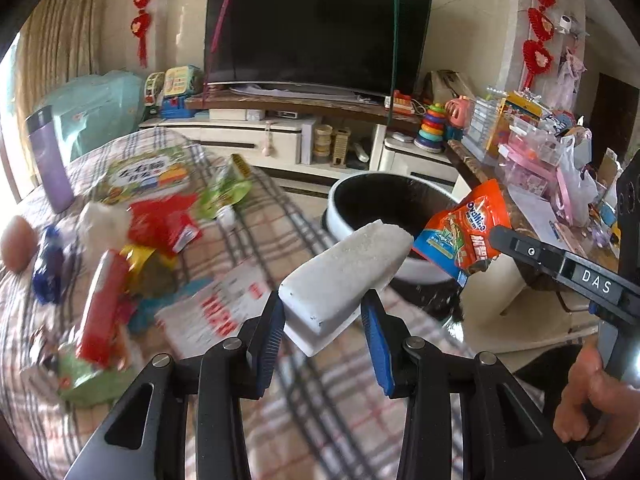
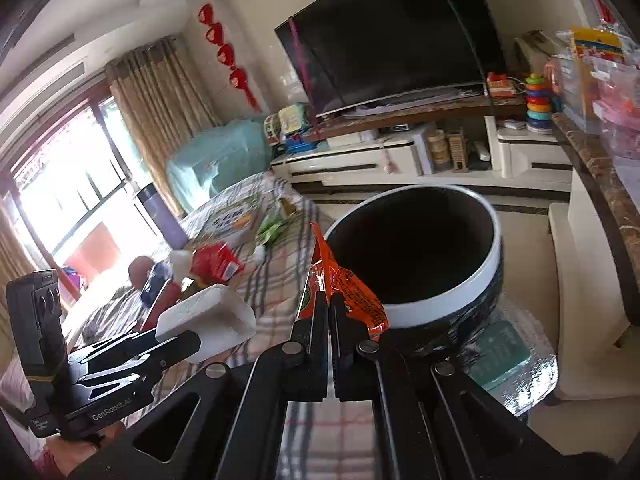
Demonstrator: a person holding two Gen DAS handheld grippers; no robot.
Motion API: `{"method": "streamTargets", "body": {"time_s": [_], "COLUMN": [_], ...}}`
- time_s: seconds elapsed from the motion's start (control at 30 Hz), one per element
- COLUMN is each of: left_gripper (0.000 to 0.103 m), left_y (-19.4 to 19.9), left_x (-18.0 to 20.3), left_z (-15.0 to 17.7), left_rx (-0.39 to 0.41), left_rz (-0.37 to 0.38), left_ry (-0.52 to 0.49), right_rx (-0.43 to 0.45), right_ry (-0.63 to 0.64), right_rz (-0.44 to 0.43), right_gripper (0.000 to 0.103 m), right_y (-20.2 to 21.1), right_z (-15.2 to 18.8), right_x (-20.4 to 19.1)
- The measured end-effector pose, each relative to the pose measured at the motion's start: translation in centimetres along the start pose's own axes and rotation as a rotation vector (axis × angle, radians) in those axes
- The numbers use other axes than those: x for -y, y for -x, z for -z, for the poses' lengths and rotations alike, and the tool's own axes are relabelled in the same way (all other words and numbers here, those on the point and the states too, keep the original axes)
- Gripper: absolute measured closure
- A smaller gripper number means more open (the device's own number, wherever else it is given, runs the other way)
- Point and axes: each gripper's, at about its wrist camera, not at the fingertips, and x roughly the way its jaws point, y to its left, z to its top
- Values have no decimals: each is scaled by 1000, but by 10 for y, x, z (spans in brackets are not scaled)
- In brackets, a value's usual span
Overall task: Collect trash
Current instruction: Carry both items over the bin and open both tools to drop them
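Left hand-held gripper (image 1: 324, 320) clamps a white foam block (image 1: 348, 264), right hand-held gripper (image 2: 329, 312) pinched tight on orange snack wrapper (image 2: 352, 288), both beside the bin (image 2: 440, 292).

A dark television (image 1: 318, 28) stands on a white cabinet (image 1: 256, 136); bright window (image 2: 68, 200), beige curtains (image 2: 160, 96).
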Motion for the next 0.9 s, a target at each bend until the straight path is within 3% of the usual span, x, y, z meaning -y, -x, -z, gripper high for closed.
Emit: {"method": "streamTargets", "body": {"time_s": [0.4, 0.9], "left_gripper": [65, 64], "left_y": [-56, -97], "left_x": [27, 45], "left_z": [-37, -63], "left_rx": [-32, -47], "left_rz": [12, 6], "left_ry": [-19, -41], "right_rx": [8, -21], "right_ry": [-47, -68], "right_rz": [50, 72], "right_gripper": [102, 102], "right_y": [-14, -41], "right_z": [-27, -43], "right_x": [35, 53]}}
